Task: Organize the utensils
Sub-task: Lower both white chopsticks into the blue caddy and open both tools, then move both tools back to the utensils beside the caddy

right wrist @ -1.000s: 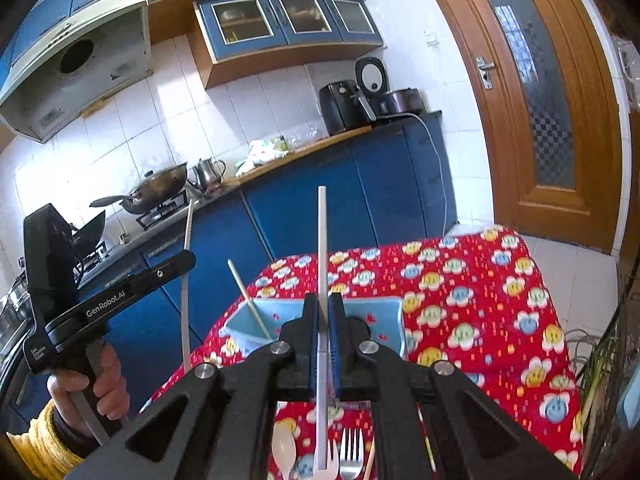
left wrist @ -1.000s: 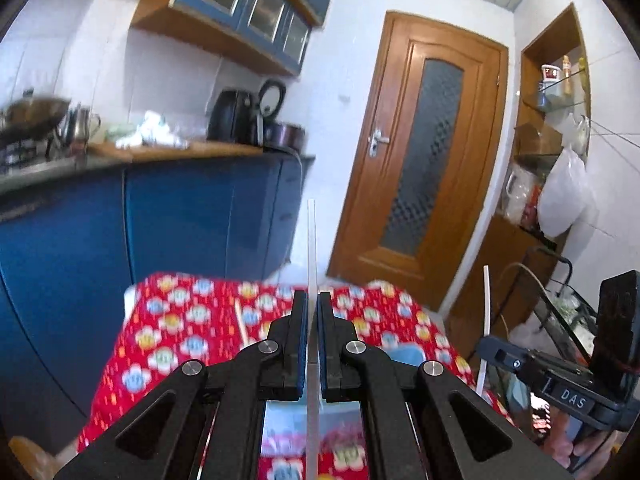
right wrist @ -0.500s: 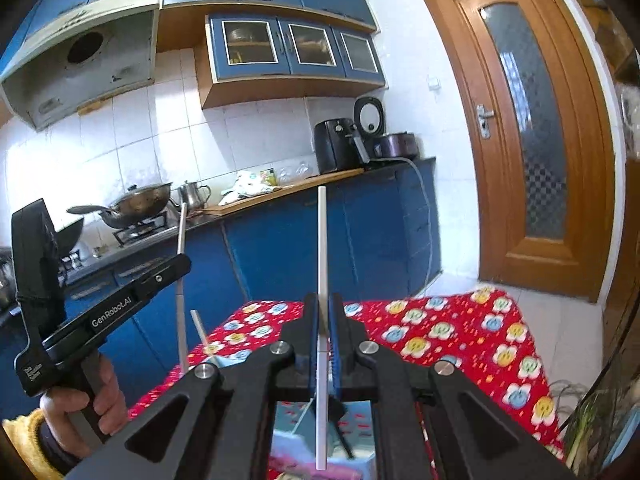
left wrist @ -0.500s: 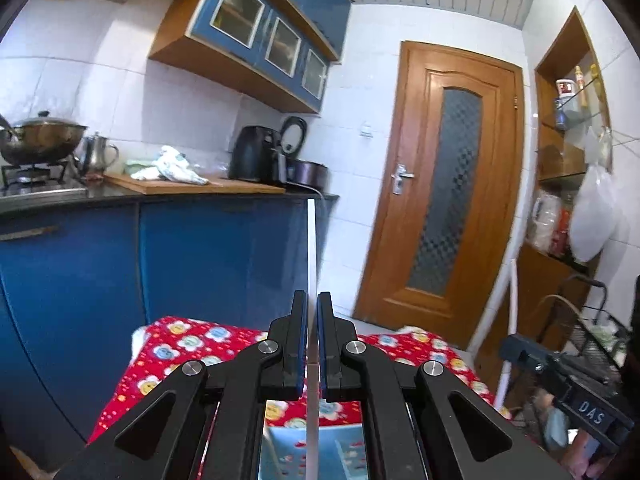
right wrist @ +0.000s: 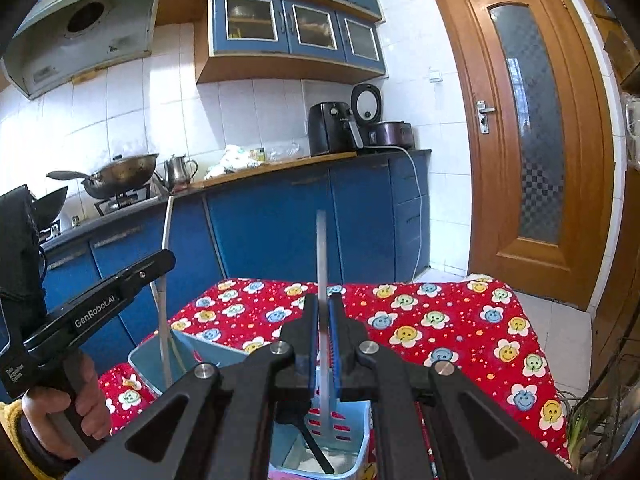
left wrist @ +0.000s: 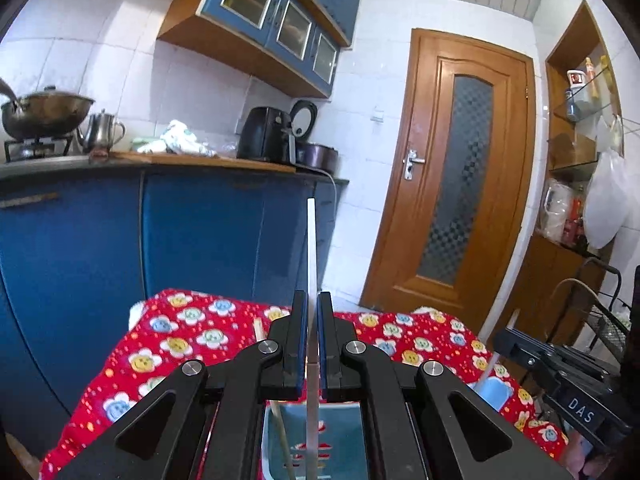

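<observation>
My left gripper (left wrist: pixel 312 320) is shut on a white chopstick (left wrist: pixel 311 248) that stands upright, its lower end reaching into a light blue utensil holder (left wrist: pixel 352 440) below. A wooden chopstick (left wrist: pixel 280 432) leans in that holder. My right gripper (right wrist: pixel 323 320) is shut on a second white chopstick (right wrist: pixel 321 256), also upright, its lower end over a compartment of the blue holder (right wrist: pixel 356 420) that has a black utensil (right wrist: pixel 314 444) in it. The left gripper also shows in the right wrist view (right wrist: pixel 160 260).
The holder stands on a table with a red flower-print cloth (right wrist: pixel 440 328). Blue kitchen cabinets (left wrist: pixel 200 232) are behind it, a wooden door (left wrist: pixel 460 184) at the right, and a wire rack (left wrist: pixel 600 320) beside the table.
Both grippers have tilted up then moved down toward the holder. Both chopsticks now reach lower into the blue holder's compartments.
</observation>
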The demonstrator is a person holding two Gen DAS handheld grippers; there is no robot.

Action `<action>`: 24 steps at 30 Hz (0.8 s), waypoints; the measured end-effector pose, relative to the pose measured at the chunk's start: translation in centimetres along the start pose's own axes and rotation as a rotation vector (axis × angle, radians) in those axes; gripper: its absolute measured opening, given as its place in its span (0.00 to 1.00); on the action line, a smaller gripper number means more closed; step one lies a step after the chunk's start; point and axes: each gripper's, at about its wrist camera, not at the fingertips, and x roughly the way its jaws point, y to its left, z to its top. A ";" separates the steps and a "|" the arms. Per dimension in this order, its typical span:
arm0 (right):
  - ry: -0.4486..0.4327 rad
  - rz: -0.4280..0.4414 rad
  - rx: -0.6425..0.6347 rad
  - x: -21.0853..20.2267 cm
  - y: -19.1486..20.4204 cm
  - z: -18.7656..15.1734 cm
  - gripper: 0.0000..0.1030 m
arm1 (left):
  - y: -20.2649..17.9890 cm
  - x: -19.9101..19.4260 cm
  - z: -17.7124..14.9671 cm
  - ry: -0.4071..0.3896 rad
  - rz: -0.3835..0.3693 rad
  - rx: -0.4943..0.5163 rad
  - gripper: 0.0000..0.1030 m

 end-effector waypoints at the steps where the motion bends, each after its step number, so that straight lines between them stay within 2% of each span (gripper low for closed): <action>1: 0.004 0.003 -0.001 0.1 0.1 -0.1 0.07 | 0.1 0.1 -0.2 0.014 -0.007 -0.008 0.04; 4: 0.012 0.008 0.003 0.3 0.3 -0.2 0.09 | 0.2 0.2 -0.6 0.035 -0.001 -0.019 0.14; 6: 0.006 0.014 0.017 0.2 0.2 -0.2 0.20 | 0.3 0.1 -0.6 0.044 -0.002 -0.022 0.25; 7: 0.002 0.018 0.024 0.1 0.2 -0.2 0.22 | 0.3 0.0 -0.7 0.045 -0.004 -0.026 0.30; 24: -0.049 0.030 0.087 -4.8 0.0 0.9 0.24 | -0.4 -4.0 0.5 0.078 -0.055 -0.007 0.31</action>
